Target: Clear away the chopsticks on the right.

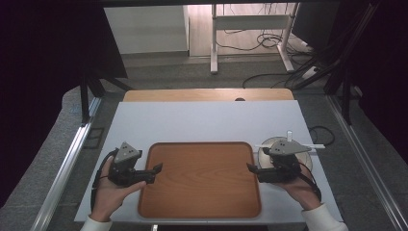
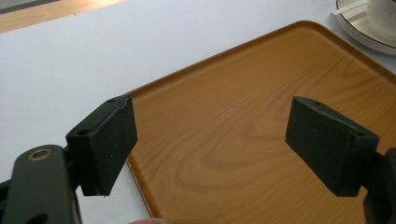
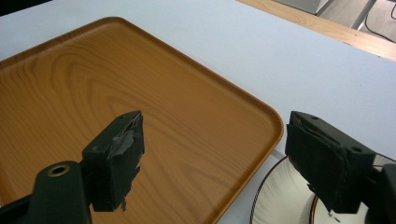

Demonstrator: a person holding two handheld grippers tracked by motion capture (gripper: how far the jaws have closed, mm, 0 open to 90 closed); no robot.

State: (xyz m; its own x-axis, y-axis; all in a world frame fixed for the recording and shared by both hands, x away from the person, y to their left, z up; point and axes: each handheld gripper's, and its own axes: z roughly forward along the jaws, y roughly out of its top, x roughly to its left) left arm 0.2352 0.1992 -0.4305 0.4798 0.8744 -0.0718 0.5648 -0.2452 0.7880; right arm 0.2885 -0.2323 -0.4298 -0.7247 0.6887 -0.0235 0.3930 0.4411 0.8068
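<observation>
From my remote station I record the desk [image 1: 202, 118] under a white sheet, with the wooden tray [image 1: 199, 180] lying flat and empty at its near middle, the left claw [image 1: 155, 172] at its left rim and the right claw [image 1: 252, 169] at its right rim, both with jaws spread wide and gripping nothing. The tray is a rounded-corner, wood-grain piece with a low raised lip, glossy and clean. My concern is the right side: the saucer [image 1: 269, 147] with its white stick sits just beside that rim under my right hand, so a careless lift or uneven bite on the thin lip could knock it or tip the tray.
</observation>
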